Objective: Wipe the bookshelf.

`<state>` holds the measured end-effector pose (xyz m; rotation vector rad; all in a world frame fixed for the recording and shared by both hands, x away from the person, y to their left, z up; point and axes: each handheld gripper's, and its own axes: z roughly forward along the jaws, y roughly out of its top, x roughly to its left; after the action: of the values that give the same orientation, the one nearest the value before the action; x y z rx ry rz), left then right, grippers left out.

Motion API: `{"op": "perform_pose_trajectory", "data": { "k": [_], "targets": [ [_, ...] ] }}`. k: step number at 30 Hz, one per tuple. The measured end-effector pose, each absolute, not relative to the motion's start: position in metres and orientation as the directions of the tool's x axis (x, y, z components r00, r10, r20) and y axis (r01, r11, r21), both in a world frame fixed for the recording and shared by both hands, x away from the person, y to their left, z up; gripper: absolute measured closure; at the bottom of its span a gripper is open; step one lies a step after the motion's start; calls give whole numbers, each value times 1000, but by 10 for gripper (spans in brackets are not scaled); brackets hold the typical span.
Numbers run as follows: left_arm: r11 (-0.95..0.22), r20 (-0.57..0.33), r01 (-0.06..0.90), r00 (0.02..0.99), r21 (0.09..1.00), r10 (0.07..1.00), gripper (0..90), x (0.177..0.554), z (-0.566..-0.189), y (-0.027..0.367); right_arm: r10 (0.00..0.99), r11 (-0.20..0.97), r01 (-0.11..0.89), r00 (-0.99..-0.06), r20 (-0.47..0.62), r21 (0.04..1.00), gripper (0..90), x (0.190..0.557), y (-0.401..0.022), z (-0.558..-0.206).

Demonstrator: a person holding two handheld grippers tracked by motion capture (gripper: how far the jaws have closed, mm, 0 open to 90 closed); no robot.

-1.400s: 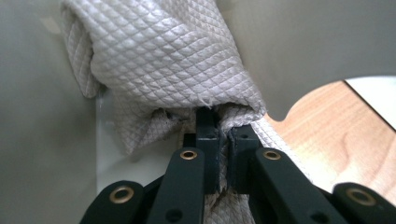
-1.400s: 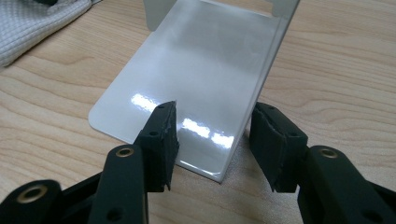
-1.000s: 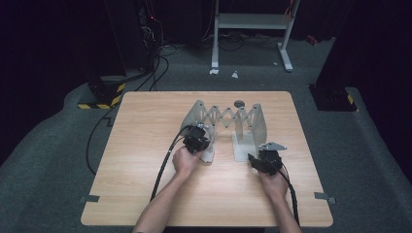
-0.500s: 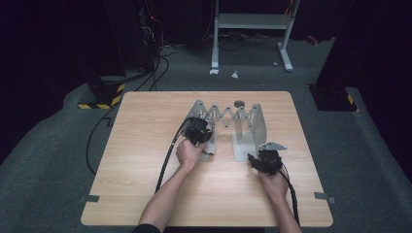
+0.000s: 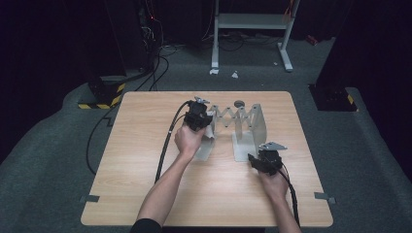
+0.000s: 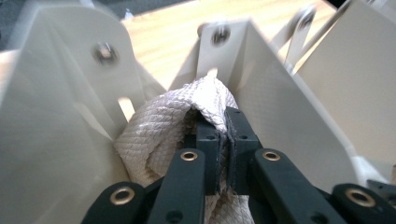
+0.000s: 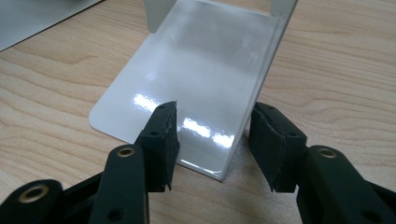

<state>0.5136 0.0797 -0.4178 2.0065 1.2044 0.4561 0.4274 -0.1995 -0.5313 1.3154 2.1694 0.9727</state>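
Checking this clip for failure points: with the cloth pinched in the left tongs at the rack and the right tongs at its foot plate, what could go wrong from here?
1. The left tongs are shut on only a small fold of the white cloth, so it could slip free.
2. The cloth sits between the rack's upright panels; it may snag and drag the rack.
3. The right tongs stand open around the corner of the foot plate without pressing it, so the rack is probably not steadied.

The left hand [image 5: 188, 140] reaches forward on an outstretched forearm, and its black two-jaw left gripper [image 6: 229, 126] has its jaws pinched together on a fold of white woven cloth [image 6: 177, 126]. The right hand [image 5: 273, 182] sits nearer the person, its black two-jaw right gripper [image 7: 212, 133] low with jaws spread apart.
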Motion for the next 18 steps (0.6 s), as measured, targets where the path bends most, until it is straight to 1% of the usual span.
{"op": "perform_pose_trajectory", "data": {
  "k": [4, 7, 13, 16, 18],
  "targets": [
    [-283, -62, 600, 487, 748, 871, 856, 513, -409, 77, 886, 311, 589, -463, -3, 746, 524, 427, -199, -531],
    [-302, -31, 582, 492, 755, 870, 856, 513, -399, 76, 886, 312, 588, -463, -5, 746, 524, 427, -198, -531],
    [-287, -62, 568, 516, 771, 854, 857, 508, -386, 76, 887, 310, 590, -462, -3, 746, 523, 427, -198, -531],
    [-310, -37, 544, 535, 780, 844, 857, 503, -384, 71, 886, 311, 589, -463, -4, 746, 522, 427, -198, -531],
    [-304, -44, 535, 542, 788, 839, 857, 503, -381, 72, 886, 309, 590, -464, 0, 746, 521, 427, -198, -531]
  ]
}}
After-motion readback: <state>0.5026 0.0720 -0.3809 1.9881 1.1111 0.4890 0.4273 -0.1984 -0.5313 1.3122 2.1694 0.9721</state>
